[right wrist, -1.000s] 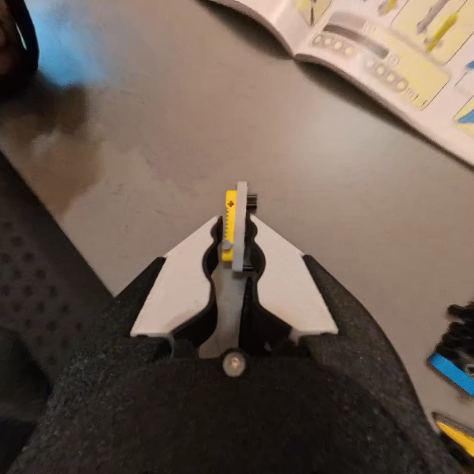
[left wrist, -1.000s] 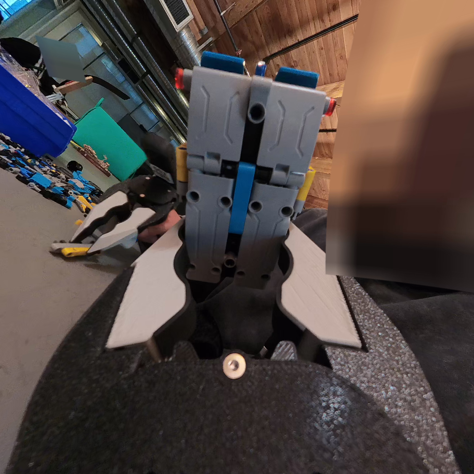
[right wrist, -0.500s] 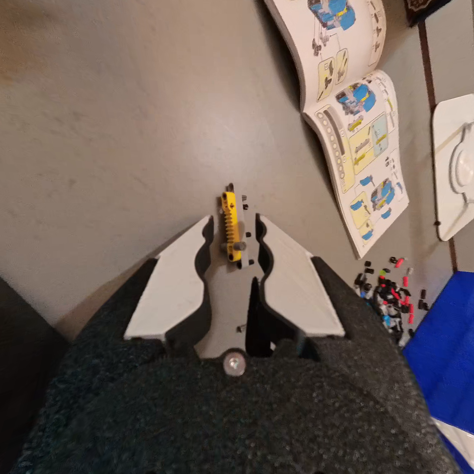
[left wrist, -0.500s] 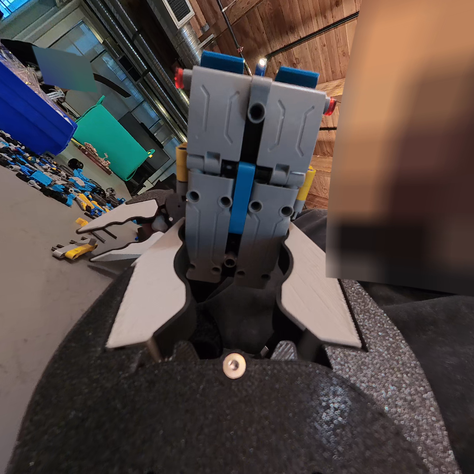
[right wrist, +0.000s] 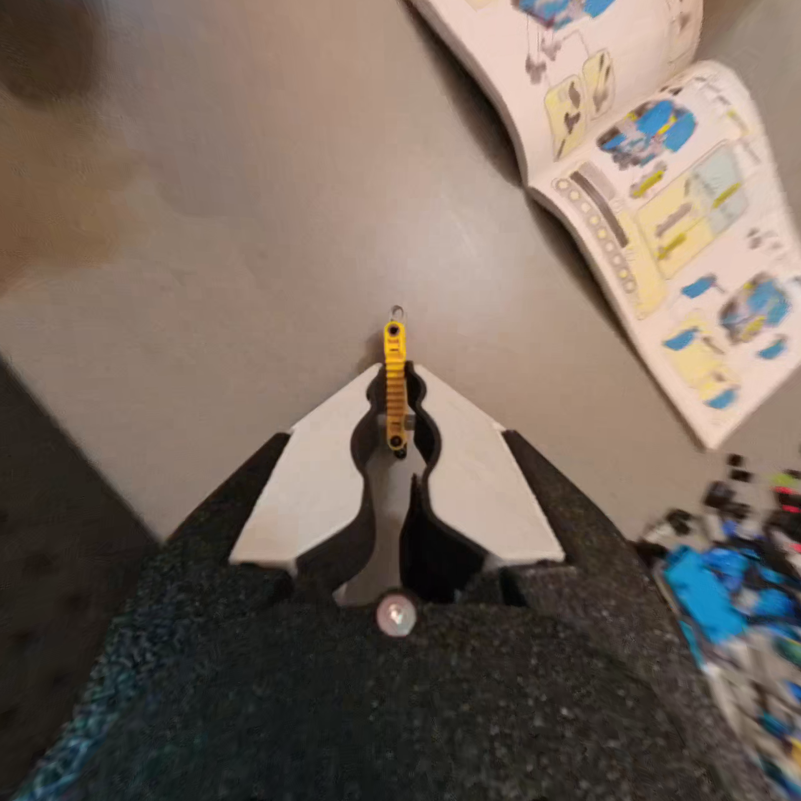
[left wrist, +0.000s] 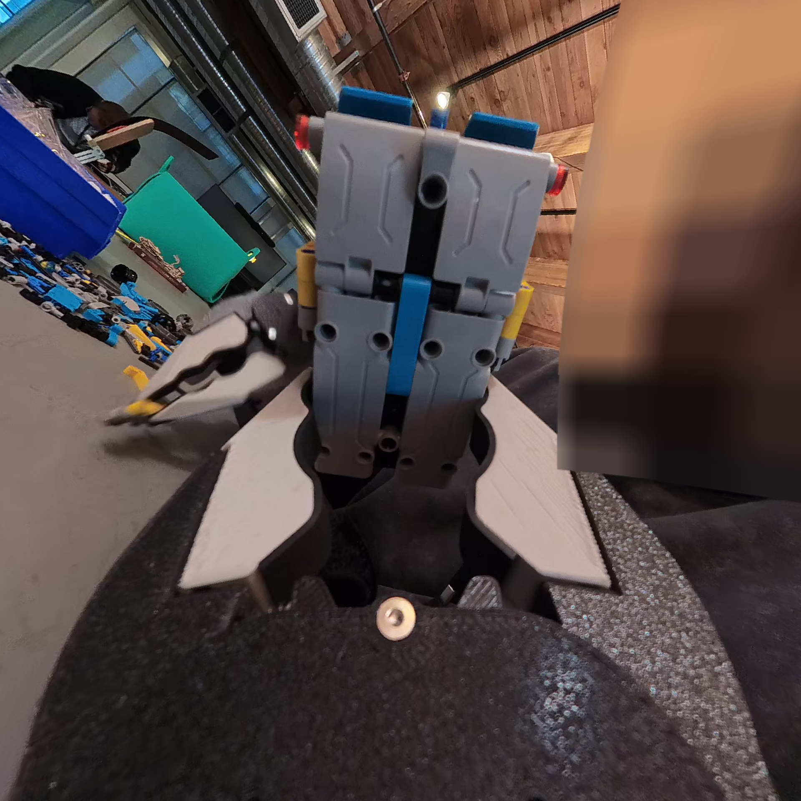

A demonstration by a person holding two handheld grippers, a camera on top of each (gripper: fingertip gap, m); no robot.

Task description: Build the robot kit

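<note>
Left wrist view: left gripper [left wrist: 396,416] clamps grey brick model [left wrist: 427,277]; right gripper [right wrist: 396,368] pinches yellow toothed piece [right wrist: 395,381] above table [right wrist: 260,216], booklet [right wrist: 650,195] near far-right edge.

Two grippers, left [left wrist: 396,416] and right [right wrist: 396,368], one grey brick assembly [left wrist: 427,277], one yellow toothed piece [right wrist: 395,381], one open booklet [right wrist: 650,182].

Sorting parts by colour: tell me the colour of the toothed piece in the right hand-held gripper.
Yellow: the toothed piece, clearest in the right wrist view.
</note>
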